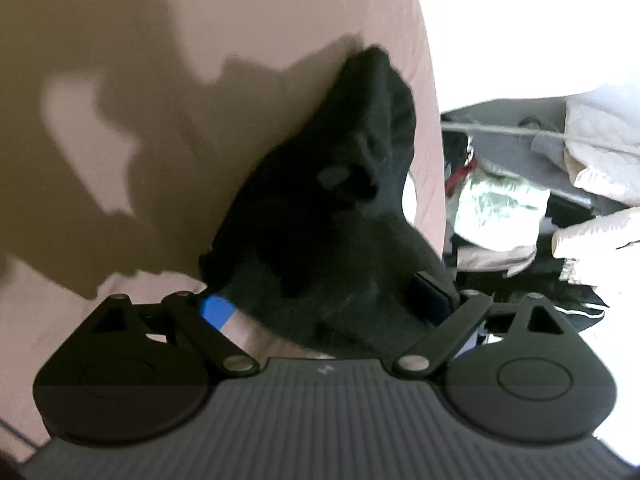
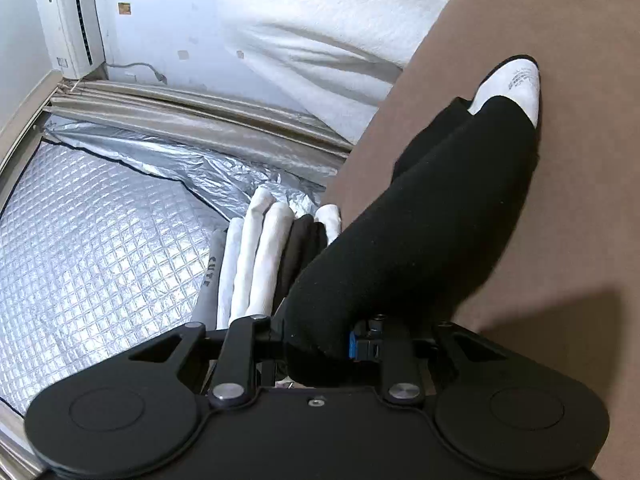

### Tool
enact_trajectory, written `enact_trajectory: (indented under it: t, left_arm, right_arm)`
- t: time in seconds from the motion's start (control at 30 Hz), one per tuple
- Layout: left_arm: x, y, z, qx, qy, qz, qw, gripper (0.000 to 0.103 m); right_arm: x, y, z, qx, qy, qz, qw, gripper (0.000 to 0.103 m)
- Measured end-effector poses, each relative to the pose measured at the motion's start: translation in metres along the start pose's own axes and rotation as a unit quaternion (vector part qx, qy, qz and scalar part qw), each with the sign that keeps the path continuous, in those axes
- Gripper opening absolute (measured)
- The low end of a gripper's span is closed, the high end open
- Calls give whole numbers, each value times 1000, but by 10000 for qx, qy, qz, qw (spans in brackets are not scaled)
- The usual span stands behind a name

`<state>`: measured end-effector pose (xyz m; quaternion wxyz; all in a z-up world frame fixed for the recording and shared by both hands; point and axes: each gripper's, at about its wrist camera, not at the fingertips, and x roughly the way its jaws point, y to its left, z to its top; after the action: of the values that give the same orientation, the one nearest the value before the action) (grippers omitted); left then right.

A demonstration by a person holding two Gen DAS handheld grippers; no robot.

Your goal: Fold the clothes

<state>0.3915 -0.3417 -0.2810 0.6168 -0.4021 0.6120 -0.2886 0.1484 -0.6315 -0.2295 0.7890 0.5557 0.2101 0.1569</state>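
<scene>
A black garment [image 1: 340, 208] lies bunched on the pinkish-brown bed sheet [image 1: 200, 20]. My left gripper [image 1: 324, 304] has its blue-padded fingers [image 1: 216, 308] spread wide, and the cloth drapes between them and hides the tips. In the right wrist view the same black garment [image 2: 420, 232] stretches away over the brown sheet [image 2: 560, 200], with a white label or lining [image 2: 512, 80] at its far end. My right gripper [image 2: 320, 344] is shut on the near end of the garment.
A stack of folded white, grey and dark clothes [image 2: 264, 256] sits left of the bed edge on a silver quilted mat [image 2: 100, 240]. A white duvet [image 2: 320, 32], curtains and an air conditioner lie beyond. Cluttered bags and clothes [image 1: 520, 200] sit beside the bed.
</scene>
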Motion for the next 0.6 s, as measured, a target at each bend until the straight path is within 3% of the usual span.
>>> enact_trajectory:
  t: [0.03,0.07,0.17,0.23,0.3,0.37,0.4,0.47,0.53,0.6]
  left_arm:
    - [0,-4,0,191,-124,171,9996,56]
    - [0,-8,0,411,-228,357,9983,28]
    - [-2,-35,-16,1349,-522,1050,9839,27]
    - [1,-57,-35,2032,-687,1439,9660,27]
    - [6,-77,-52,2659,-889,1827,9423,27]
    - [10,-84,-57,2920,-988,2003,9300,27]
    - [11,-87,-60,3029,-1029,2077,9244,27]
    - [13,-85,-54,2947,-962,2065,9280,27]
    - [14,-80,-44,2790,-844,1984,9358,27]
    - [16,-74,-36,2663,-754,1972,9405,27]
  right_arm:
    - [0,0,-1,11,72,-20,10000,29]
    - [-1,-2,-3,22,153,-47,9999,29]
    - [-10,-17,-11,66,347,-318,9989,33]
    - [-27,-31,-13,78,159,-520,9985,34]
    - [-33,-41,-9,173,103,-558,9982,37]
    - [-30,-44,-6,337,185,-498,9980,41]
    - [-30,-43,-6,408,236,-428,9980,49]
    - [-34,-43,-5,621,467,-343,9964,64]
    - [-36,-42,-2,643,790,-457,9938,66]
    - [-44,-43,2,537,726,-577,9942,67]
